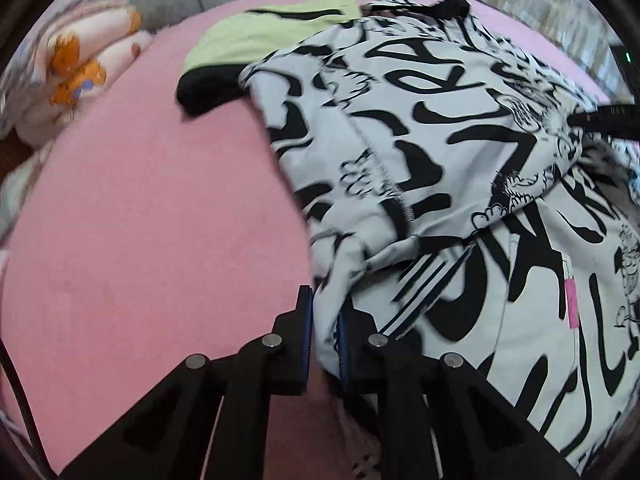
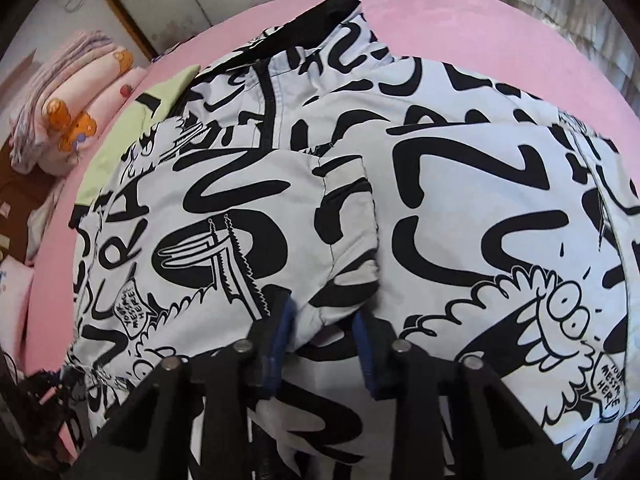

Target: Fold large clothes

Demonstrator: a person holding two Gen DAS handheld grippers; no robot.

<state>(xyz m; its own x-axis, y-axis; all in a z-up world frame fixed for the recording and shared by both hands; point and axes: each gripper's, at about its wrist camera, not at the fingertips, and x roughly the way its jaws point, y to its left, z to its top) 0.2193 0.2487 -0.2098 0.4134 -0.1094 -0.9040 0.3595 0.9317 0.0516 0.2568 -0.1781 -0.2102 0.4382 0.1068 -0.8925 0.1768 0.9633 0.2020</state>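
Large white padded jacket with black graffiti print (image 1: 420, 132): spread on pink bed sheet (image 1: 140, 200), partly folded. Soft, bulky, light by judgement; smooth shell, likely slippery. Best gripped at seams or hem edges.

Left gripper (image 1: 324, 320): fingers clamped on a jacket fold. Right gripper (image 2: 324, 320): fingers closed on a bunched fold.

Count: one jacket, one yellow-green and black garment (image 1: 256, 36) behind, two grippers.

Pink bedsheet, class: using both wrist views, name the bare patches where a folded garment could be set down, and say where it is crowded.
Bare pink bedsheet lies left of the printed jacket, bordered by stacked bedding at the far left. A second strip runs beyond the jacket's collar. The middle and right are crowded: the jacket overlaps a green garment, and both the left tongs and right tongs clamp its cloth.
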